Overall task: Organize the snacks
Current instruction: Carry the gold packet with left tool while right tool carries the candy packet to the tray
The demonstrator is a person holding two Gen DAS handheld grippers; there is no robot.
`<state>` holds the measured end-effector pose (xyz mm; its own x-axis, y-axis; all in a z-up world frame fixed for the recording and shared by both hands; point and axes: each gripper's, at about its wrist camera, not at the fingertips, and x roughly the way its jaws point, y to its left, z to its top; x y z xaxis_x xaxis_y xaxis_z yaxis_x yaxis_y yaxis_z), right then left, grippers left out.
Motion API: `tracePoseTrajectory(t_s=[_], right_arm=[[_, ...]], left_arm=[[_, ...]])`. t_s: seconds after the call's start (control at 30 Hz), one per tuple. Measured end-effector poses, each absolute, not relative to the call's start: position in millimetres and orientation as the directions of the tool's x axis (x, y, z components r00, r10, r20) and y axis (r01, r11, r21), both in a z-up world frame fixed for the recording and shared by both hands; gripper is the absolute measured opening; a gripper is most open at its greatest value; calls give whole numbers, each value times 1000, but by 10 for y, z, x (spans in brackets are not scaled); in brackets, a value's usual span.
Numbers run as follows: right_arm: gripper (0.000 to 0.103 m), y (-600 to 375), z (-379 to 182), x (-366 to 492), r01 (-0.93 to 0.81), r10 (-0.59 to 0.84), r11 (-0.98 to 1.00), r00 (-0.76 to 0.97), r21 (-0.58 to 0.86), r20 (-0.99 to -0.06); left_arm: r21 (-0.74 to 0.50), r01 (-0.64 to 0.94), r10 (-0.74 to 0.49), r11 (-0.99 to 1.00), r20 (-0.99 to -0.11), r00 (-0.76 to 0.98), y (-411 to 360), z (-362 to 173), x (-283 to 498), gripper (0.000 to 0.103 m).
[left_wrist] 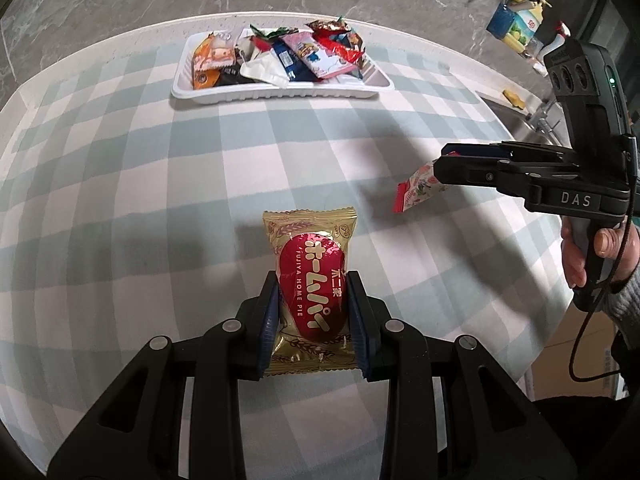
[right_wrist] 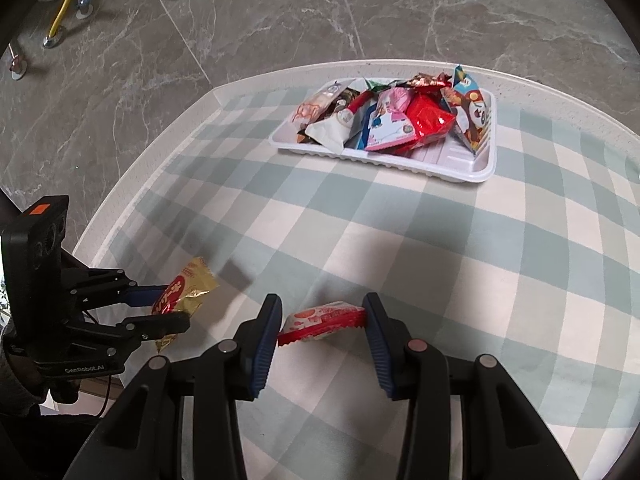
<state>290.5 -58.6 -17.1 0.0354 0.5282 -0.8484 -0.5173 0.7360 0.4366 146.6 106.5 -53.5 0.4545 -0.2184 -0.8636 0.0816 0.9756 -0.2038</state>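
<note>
Snacks filled a white tray point(left_wrist: 280, 94) at the far side of the checked tablecloth point(left_wrist: 140, 184). The left gripper point(left_wrist: 314, 320) was clamped on a gold pie packet point(left_wrist: 310, 280), its blue pads point(left_wrist: 269, 320) pressing both sides, above the cloth. The right gripper point(right_wrist: 322, 336) gripped a red-and-white packet point(right_wrist: 322, 320) by its ends, held clear of the cloth, near the left one and well apart from the tray.

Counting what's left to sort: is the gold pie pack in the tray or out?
Out. The gold pie pack is clamped in the left hand-held gripper above the checked cloth, well short of the white tray.
</note>
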Motion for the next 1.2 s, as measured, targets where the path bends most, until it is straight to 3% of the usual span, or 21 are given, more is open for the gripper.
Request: tracePoseTrajectory(t_s=[1.2], right_arm=[[45,-354,135,3722,-468,558,760,114,451,-822]], left_arm=[[-174,172,-240,970,-817,525,1294,-145,2469,29]])
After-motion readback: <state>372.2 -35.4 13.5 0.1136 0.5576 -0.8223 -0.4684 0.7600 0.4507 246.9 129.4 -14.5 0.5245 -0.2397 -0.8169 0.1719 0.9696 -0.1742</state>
